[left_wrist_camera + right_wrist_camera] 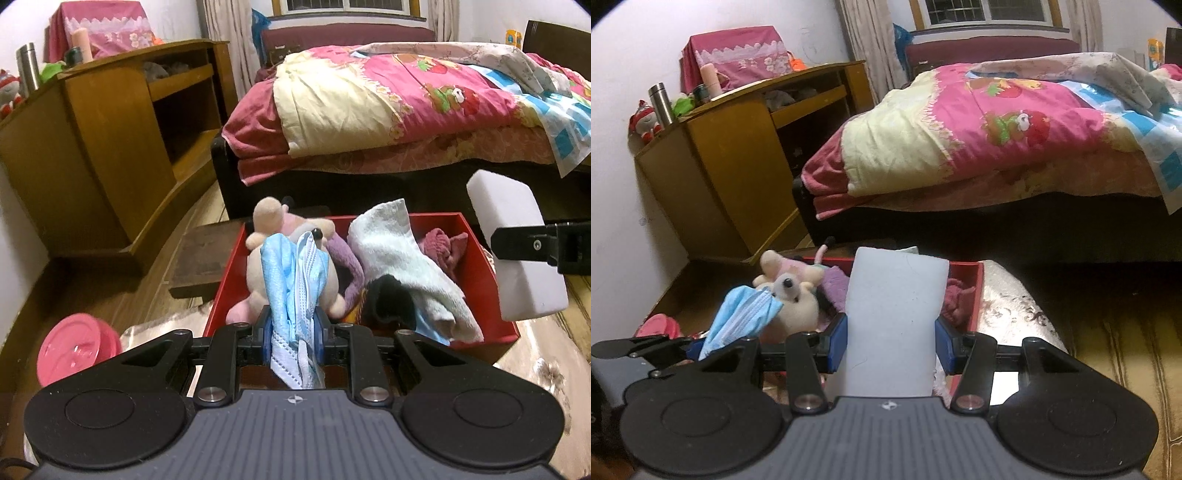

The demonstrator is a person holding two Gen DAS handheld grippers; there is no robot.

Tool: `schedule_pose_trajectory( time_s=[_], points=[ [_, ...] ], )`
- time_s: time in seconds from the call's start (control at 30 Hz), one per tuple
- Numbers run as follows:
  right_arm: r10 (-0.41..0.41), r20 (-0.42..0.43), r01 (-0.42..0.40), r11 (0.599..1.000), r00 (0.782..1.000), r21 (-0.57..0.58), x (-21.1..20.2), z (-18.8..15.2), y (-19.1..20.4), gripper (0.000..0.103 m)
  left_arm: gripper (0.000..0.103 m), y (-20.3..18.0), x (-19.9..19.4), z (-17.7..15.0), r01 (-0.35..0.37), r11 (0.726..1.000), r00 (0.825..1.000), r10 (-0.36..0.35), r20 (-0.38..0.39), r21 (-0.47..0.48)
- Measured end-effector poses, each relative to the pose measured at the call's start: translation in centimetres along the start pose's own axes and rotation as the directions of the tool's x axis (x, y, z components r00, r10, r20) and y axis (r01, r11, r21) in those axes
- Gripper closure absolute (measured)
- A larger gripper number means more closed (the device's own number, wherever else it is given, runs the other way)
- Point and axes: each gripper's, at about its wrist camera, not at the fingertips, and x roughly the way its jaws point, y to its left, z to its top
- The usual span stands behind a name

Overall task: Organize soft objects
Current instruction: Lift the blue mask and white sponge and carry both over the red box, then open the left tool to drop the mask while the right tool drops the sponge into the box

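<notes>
Left tongs [293, 332] pinch crumpled blue face masks [295, 280] above red box [476, 266], near plush toy [273, 236] and white towel [399, 251]. Right tongs [891, 341] clamp white sponge block [894, 317] just beside. Step: carrying to box; next, likely lower and release inside.

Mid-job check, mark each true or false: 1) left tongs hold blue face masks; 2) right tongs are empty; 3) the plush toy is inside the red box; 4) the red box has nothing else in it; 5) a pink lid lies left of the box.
1) True: the left tongs are shut on the blue face masks.
2) False: the right tongs grip a white sponge block.
3) True: the plush toy sits in the red box.
4) False: a white towel and other cloths are in it too.
5) True: the pink lid lies left of it.
</notes>
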Motion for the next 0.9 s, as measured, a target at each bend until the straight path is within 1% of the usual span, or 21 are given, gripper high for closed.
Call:
schedule_pose_trajectory(
  time_s=[0.13, 0.3, 0.43, 0.6, 0.7, 0.8, 0.83, 0.87, 0.9],
  points=[
    [-0.023, -0.003, 0.023, 1.0, 1.0, -0.015, 1.2, 0.4, -0.5, 0.077, 0.082, -0.4, 1.3, 0.9, 0.0, 1.0, 1.0, 0.0, 0.005, 0.006],
    [-0.05, -0.012, 0.05, 0.998, 0.999, -0.03, 3.7, 1.2, -1.0, 0.077, 0.081, -0.3, 3.3, 2.1, -0.006, 1.0, 1.0, 0.006, 0.008, 0.001],
    [-0.06, -0.012, 0.059, 0.998, 0.998, -0.035, 5.7, 1.8, -1.1, 0.077, 0.081, -0.4, 4.5, 3.5, -0.007, 1.0, 1.0, 0.007, 0.017, 0.001],
    [-0.064, -0.01, 0.064, 0.997, 0.998, -0.036, 7.3, 2.1, -1.6, 0.077, 0.08, -1.4, 6.0, 5.0, -0.005, 1.0, 1.0, 0.005, 0.027, 0.022],
    [-0.063, -0.019, 0.063, 0.998, 0.998, -0.023, 8.5, 2.1, -2.0, 0.077, 0.077, -1.9, 6.9, 5.6, -0.011, 0.999, 0.999, 0.009, 0.043, 0.038],
    [-0.059, -0.038, 0.059, 0.998, 0.998, -0.016, 9.7, 1.7, -2.3, 0.077, 0.074, -2.3, 8.1, 5.9, -0.02, 0.998, 0.999, 0.018, 0.044, 0.052],
    [-0.059, -0.047, 0.058, 0.998, 0.997, -0.017, 10.1, 1.5, -2.4, 0.077, 0.073, -2.6, 8.3, 5.8, -0.023, 0.997, 0.999, 0.02, 0.046, 0.069],
    [-0.061, -0.056, 0.06, 0.998, 0.997, -0.018, 10.5, 1.3, -2.4, 0.077, 0.066, -3.2, 8.2, 5.6, -0.022, 0.995, 0.998, 0.017, 0.056, 0.096],
    [-0.063, -0.063, 0.062, 0.998, 0.996, -0.018, 10.9, 1.1, -2.5, 0.077, 0.062, -3.6, 8.2, 5.5, -0.007, 0.993, 0.998, 0.0, 0.061, 0.115]
  ],
)
